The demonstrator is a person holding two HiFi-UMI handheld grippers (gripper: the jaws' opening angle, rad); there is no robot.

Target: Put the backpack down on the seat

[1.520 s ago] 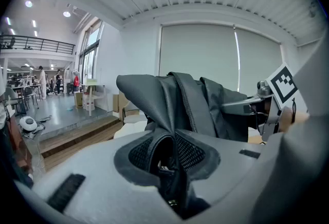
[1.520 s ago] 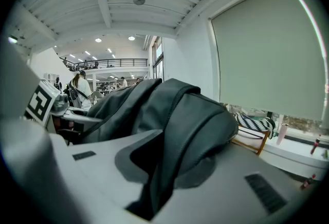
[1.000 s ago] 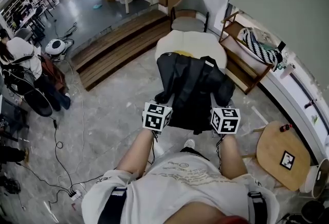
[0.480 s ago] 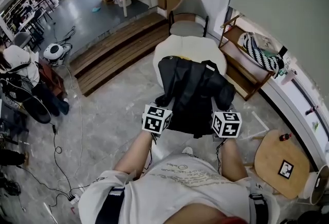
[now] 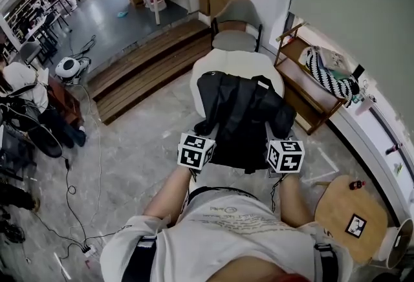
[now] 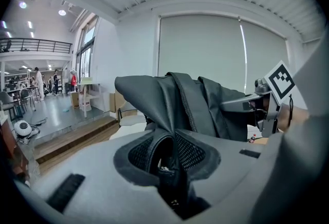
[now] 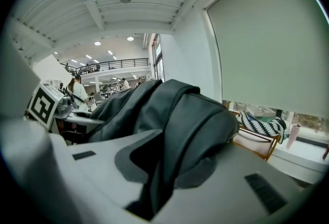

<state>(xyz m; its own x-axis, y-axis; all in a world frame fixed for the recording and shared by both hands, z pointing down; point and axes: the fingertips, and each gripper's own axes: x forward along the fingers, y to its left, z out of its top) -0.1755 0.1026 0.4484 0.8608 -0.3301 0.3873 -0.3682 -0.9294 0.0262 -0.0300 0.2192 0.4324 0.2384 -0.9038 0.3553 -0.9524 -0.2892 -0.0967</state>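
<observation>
I hold a black backpack (image 5: pixel 239 116) up in the air between both grippers, just in front of a white cushioned seat (image 5: pixel 236 64). Its top hangs over the seat's near edge in the head view. The left gripper (image 5: pixel 207 130) is shut on a fold of the backpack (image 6: pixel 169 99) at its left side, with mesh padding and a strap pinched between the jaws. The right gripper (image 5: pixel 277 132) is shut on the backpack's right side (image 7: pixel 180 115), where black fabric bunches between its jaws. The backpack hides the fingertips of both grippers.
A grey chair (image 5: pixel 236 25) stands behind the seat. A wooden shelf (image 5: pixel 310 90) with a striped bag (image 5: pixel 326 64) is at the right, and a round wooden stool (image 5: pixel 346 209) at the near right. Wooden steps (image 5: pixel 142 61) and floor cables (image 5: pixel 71 177) lie to the left, where people stand.
The view has crept forward towards the seat, with the backpack carried along. The wooden stool has slipped lower in the picture. Both grips are unchanged.
</observation>
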